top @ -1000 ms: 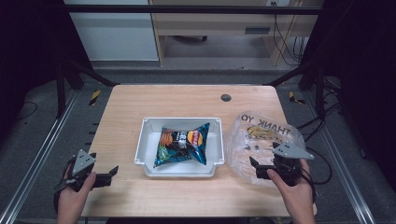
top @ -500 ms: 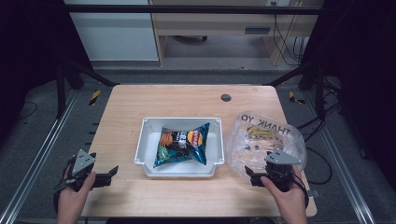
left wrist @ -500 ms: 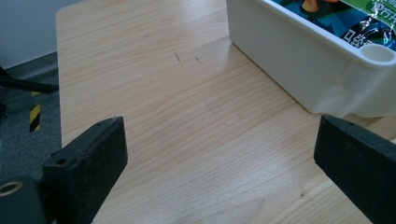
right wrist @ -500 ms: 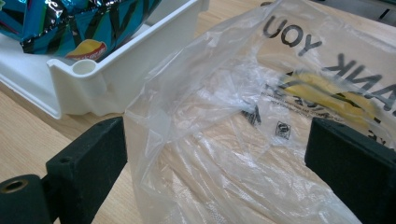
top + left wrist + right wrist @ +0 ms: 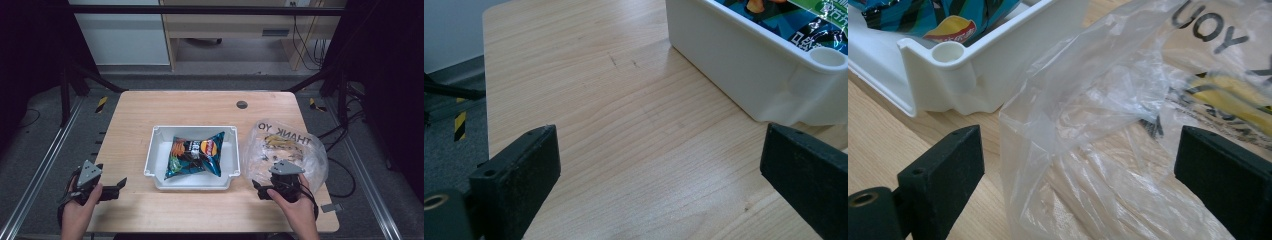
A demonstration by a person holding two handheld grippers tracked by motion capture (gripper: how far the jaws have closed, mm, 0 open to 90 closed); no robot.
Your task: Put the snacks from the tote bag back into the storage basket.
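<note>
Chip bag [image 5: 195,155] inside white tray [image 5: 159,131]

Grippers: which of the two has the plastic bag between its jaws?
The right gripper: the clear plastic bag lies between its open jaws. The left gripper faces bare table.

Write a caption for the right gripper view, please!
Open fingers straddle a clear bag's edge beside the white tray.

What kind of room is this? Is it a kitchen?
Probably not a kitchen; it looks like a workshop or test lab. The wooden table sits inside a black metal frame, with cables behind and hazard tape on the floor.
</note>
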